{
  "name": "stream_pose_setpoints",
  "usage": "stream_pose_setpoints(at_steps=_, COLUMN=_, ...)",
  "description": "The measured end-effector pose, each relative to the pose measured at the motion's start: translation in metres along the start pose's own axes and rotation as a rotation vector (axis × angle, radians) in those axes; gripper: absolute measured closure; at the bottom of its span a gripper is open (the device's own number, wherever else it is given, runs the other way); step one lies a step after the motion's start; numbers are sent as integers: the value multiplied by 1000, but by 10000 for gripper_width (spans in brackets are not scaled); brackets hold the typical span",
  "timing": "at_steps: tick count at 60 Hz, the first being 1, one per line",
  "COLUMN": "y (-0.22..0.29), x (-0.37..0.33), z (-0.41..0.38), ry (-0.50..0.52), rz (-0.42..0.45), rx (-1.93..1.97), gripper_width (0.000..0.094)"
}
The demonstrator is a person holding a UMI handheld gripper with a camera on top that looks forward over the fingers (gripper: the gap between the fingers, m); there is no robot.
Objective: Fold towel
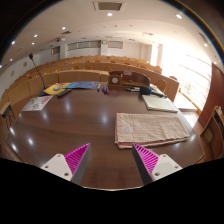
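A beige, faintly striped towel [152, 128] lies folded flat on the brown wooden table [70, 120], ahead of the fingers and to their right. My gripper [111, 158] is open and empty, held above the table's near part. Its two fingers [74, 158] with magenta pads stand wide apart with nothing between them. The right finger's tip is just short of the towel's near edge and does not touch it.
A wooden box [128, 80] and a light folded cloth [158, 101] lie farther back on the table. A blue and yellow item [60, 88] and a white sheet [36, 102] lie at the far left. Wooden chairs [22, 92] ring the table.
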State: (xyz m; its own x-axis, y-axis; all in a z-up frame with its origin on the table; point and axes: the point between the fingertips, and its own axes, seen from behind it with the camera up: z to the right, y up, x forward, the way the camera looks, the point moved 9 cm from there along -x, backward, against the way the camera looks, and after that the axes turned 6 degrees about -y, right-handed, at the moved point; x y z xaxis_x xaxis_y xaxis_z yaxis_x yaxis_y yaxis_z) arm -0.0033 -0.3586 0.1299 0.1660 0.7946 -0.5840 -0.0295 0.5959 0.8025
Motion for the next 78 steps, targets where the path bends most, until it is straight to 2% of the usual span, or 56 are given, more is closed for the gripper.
stream_pose_setpoints(at_steps=15, y=20, x=140, z=36, ry=0, rz=-86, rx=59, gripper_width=92)
stream_pose_setpoints(at_steps=22, y=21, x=166, z=33, ry=-4, rz=-94, rx=45, gripper_width=142)
stream_pose_setpoints(at_steps=32, y=25, x=182, z=29, ry=-7, rz=-47, rx=-61, gripper_width=443)
stream_pose_setpoints(at_steps=37, y=26, x=183, z=32, ry=-41, rz=-45, rx=-118, gripper_width=739)
stream_pose_setpoints(at_steps=41, y=26, x=185, z=32, ry=-75, rz=-38, rx=-169, gripper_width=823)
stream_pose_setpoints(at_steps=48, y=26, x=177, z=28, ry=-74, rz=-54, rx=-175, gripper_width=866)
stream_pose_setpoints(at_steps=53, y=27, x=162, z=11, ry=-13, rz=-86, rx=-96, gripper_width=875)
stream_pose_setpoints(at_steps=59, y=40, x=125, z=-14, ry=156, rz=-109, rx=54, gripper_width=874)
stream_pose_setpoints(at_steps=63, y=63, x=99, z=-35, ry=250, rz=-85, rx=169, gripper_width=874)
stream_pose_setpoints(at_steps=68, y=96, x=76, z=-25, ry=335, rz=-34, rx=316, gripper_width=875)
stream_pose_setpoints(at_steps=73, y=116, x=68, z=1, ry=348, rz=8, rx=423, gripper_width=875)
stream_pose_setpoints(at_steps=78, y=117, x=76, z=36, ry=303, rz=24, rx=467, gripper_width=874)
